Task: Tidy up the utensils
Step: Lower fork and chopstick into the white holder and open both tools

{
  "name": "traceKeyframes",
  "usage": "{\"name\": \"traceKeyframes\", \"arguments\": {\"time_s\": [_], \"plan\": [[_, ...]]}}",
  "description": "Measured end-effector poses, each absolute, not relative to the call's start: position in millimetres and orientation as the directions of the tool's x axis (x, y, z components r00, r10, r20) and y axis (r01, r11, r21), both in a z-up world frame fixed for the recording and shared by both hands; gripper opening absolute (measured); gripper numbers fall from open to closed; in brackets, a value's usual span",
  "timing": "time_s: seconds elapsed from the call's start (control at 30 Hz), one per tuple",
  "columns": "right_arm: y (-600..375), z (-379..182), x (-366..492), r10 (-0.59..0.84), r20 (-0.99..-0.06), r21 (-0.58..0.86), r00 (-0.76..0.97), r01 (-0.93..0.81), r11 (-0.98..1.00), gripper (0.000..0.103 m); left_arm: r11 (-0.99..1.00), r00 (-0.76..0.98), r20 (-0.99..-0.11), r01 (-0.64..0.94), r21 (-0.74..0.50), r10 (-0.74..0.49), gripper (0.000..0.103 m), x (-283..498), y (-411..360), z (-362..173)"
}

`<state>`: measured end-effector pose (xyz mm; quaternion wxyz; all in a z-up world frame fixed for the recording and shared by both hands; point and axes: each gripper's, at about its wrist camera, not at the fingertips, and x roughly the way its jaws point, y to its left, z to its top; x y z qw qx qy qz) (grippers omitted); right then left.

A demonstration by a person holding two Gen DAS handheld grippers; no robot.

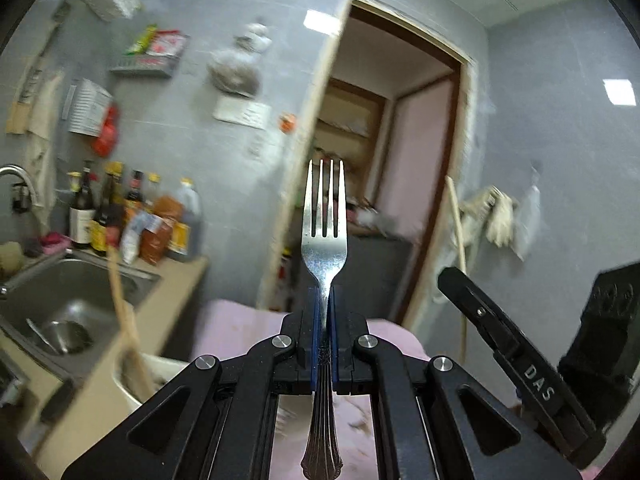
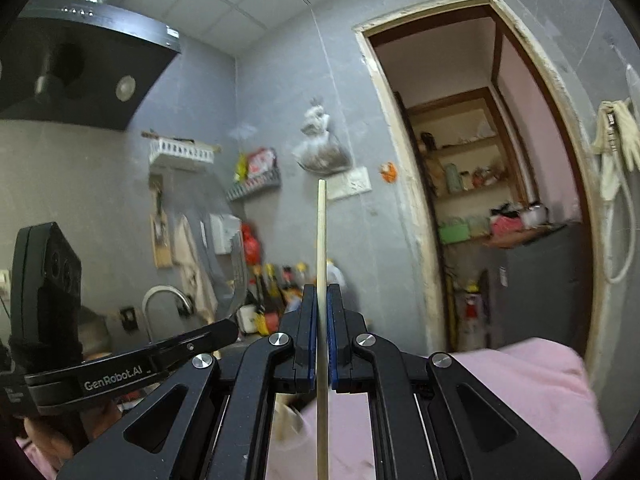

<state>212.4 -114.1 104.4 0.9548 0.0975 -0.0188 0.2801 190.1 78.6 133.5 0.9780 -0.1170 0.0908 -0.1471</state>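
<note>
Your left claw (image 1: 324,300) clamps the fork (image 1: 324,216), tines at 12 o'clock; your right claw (image 2: 321,300) pinches a chopstick (image 2: 321,240). Keep both grips tight and carry them level to wherever they belong, which isn't in view.

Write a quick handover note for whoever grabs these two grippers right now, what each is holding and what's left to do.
Left gripper: shut on a metal fork by the neck, tines pointing out ahead.
Right gripper: shut on a wooden chopstick, the stick running straight out between the pads.
Both are held in the air, facing the doorway.
Done: both utensils picked up.
Left: put each away; no holder is visible here.
</note>
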Motion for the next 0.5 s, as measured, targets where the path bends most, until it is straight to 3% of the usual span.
{"name": "traceKeyframes", "arguments": {"time_s": [0.27,0.5], "plan": [[-60.8,90.7,242.7,0.623,0.160,0.213,0.766,-0.643,0.736,0.003,0.935,0.986,-0.075,0.117,-0.335,-0.150,0.002,220.5,153.9,130.3],[-43.6,69.2,251.8,0.612,0.169,0.180,0.773,-0.634,0.752,0.003,0.929,0.998,-0.032,0.043,-0.367,-0.059,0.002,229.0,180.6,105.0]]}}
